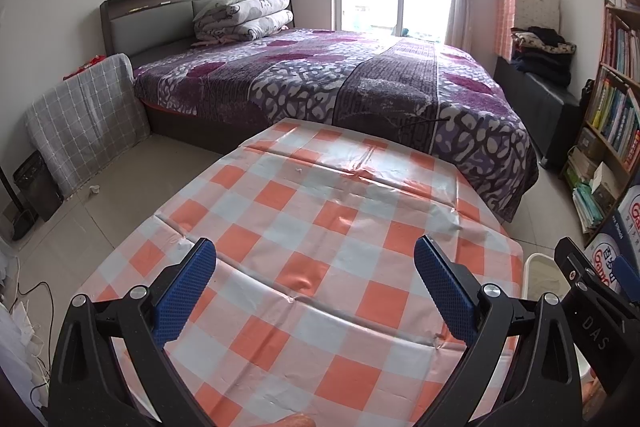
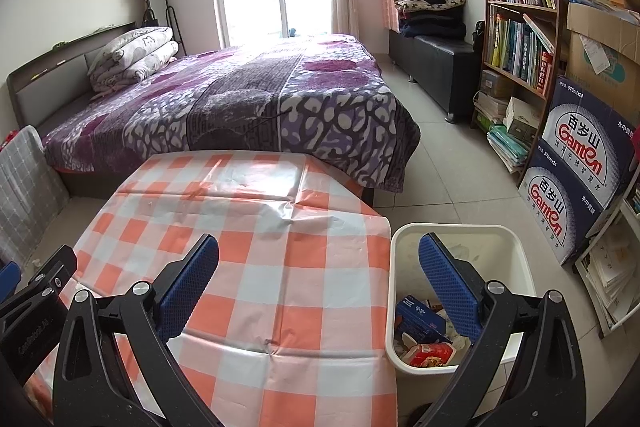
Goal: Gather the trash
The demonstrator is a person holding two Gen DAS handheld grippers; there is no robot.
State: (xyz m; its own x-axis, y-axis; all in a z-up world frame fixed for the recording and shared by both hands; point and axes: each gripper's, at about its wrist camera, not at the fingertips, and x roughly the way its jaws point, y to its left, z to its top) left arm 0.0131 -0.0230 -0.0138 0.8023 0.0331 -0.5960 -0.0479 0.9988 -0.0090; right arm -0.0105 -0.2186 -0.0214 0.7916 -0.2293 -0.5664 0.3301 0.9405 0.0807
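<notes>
Both tools hung wide open and empty, the left tool (image 1: 314,285) over the table (image 1: 320,227) and the right tool (image 2: 318,281) straddling its edge beside the white bin (image 2: 520,247) of trash (image 2: 428,347), so any sweep for the speck (image 1: 298,169) at the table's far side should start low.

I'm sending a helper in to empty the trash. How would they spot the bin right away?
Find the table with the orange-and-white checked cloth at the foot of the purple bed. The bin stands on the floor against the table's right side. It is a plain white plastic tub holding wrappers and a blue box, unlike the printed water cartons by the bookshelf.
</notes>
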